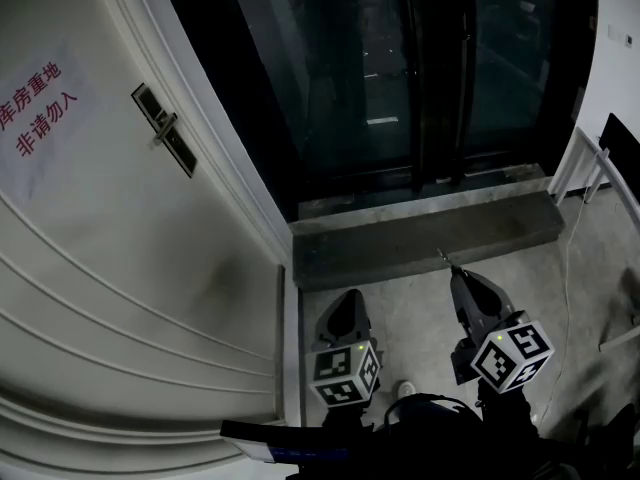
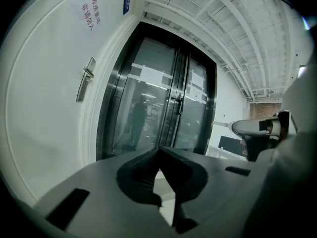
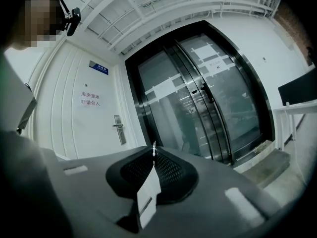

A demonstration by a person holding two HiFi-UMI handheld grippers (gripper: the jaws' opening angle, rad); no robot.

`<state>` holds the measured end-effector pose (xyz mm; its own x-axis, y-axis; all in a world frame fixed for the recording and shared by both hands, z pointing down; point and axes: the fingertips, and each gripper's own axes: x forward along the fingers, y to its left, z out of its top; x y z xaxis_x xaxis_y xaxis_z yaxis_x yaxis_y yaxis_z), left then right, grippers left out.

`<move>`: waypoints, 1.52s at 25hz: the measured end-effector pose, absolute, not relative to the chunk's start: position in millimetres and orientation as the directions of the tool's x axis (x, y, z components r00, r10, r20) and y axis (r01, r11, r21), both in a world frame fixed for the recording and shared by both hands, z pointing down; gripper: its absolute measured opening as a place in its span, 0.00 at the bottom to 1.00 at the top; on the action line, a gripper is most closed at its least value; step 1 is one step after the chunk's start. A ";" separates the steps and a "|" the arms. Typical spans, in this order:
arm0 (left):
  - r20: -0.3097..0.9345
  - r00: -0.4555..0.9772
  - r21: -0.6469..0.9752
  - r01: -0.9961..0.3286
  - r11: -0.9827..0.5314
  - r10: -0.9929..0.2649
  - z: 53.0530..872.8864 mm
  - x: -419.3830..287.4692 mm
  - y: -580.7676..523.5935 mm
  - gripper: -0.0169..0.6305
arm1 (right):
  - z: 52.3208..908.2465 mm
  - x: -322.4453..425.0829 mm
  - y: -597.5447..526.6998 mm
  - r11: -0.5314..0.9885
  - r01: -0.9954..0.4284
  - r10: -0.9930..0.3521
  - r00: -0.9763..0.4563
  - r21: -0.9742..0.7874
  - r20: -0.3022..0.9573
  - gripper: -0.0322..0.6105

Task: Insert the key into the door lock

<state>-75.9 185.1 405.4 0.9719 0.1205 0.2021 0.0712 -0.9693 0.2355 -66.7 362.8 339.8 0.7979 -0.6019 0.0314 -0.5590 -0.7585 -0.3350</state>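
- Right tool (image 1: 455, 274) clamps the key (image 3: 154, 148), thin metal tip poking past the jaws, white tag (image 3: 147, 195) dangling.
- Left tool (image 1: 345, 316) pinched closed, empty.
- Door lock (image 1: 165, 128) well apart, on the white door (image 1: 100, 268).
- Key seems light, stiff, slick; hold its head firmly.

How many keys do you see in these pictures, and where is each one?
1. The key is clamped in the right gripper, its tip pointing ahead, with a white tag behind it. The left gripper is shut on nothing.
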 end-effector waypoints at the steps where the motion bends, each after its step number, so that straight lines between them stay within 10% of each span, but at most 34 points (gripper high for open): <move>1: 0.198 0.973 0.234 0.070 -0.970 0.119 404.1 -68.6 187.9 0.03 | 339.3 -59.3 365.6 -0.758 -0.561 -0.603 0.797 -0.334 0.031 0.07; 38: 0.179 0.976 0.239 0.076 -0.968 0.121 401.2 201.0 110.2 0.03 | 333.6 208.2 287.2 -0.758 -0.573 -0.604 0.797 -0.313 0.002 0.07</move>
